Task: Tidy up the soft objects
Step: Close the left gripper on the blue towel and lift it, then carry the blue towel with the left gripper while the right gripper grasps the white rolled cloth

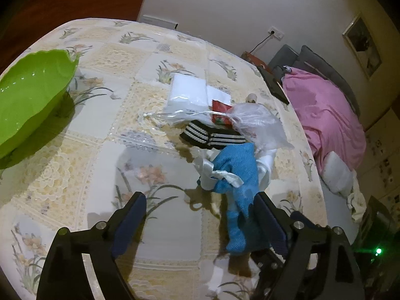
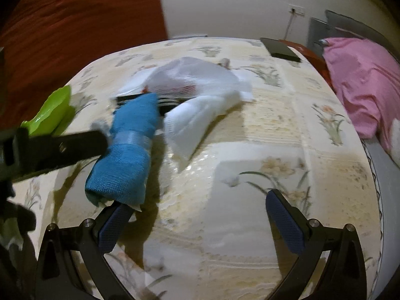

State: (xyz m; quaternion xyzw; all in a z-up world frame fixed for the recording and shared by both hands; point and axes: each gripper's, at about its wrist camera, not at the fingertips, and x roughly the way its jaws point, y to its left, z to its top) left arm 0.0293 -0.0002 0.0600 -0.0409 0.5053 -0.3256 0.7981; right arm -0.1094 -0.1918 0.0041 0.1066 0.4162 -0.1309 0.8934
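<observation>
A rolled blue cloth [image 1: 237,182] lies on the floral tablecloth [image 1: 100,115], its near end against the right finger of my left gripper [image 1: 202,215], which is open and wide. White cloth [image 1: 207,172] is bunched beside the roll. Beyond it lie a black-and-white striped sock [image 1: 212,136], a clear plastic bag [image 1: 257,122] and a white packet [image 1: 190,90]. In the right wrist view the blue cloth [image 2: 125,155] rests just past the left fingertip [image 2: 117,220] of my right gripper [image 2: 200,222], which is open with nothing between its fingers.
A green bowl [image 1: 32,100] stands at the table's left side. A black flat device [image 1: 272,85] lies at the far right edge. Off the table to the right is a sofa with a pink cloth [image 1: 325,115].
</observation>
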